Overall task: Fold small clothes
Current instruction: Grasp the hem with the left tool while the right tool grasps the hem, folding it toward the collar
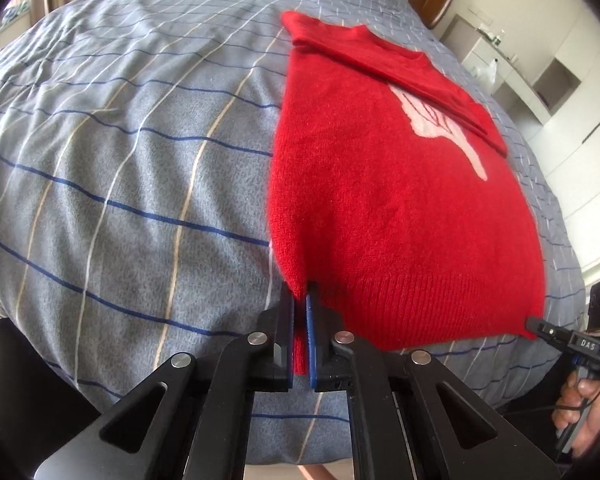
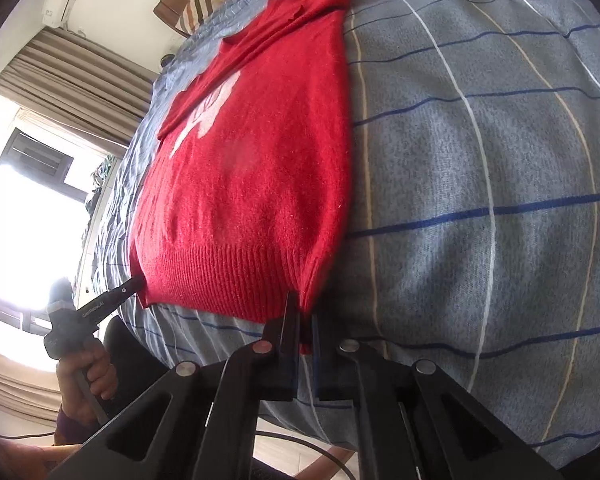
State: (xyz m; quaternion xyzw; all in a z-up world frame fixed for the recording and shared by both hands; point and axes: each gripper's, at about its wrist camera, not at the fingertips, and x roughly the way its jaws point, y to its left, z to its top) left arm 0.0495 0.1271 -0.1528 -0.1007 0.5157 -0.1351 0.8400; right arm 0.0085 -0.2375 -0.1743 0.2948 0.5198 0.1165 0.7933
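sweater (image 1: 380, 200), red knit with a pale motif, lies flat on the bed (image 1: 120, 160), sleeves folded across its chest. we pinch its ribbed hem at both corners: left gripper (image 1: 300, 312) has its jaws pressed on the left corner, right gripper (image 2: 306, 320) on the right. the hem looks slightly lifted, though blur makes that uncertain.

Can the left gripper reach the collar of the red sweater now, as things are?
Probably not right away. The left gripper is shut on a hem corner of the sweater, and the collar lies at the far end. Nothing blocks the way, but it must let go first.
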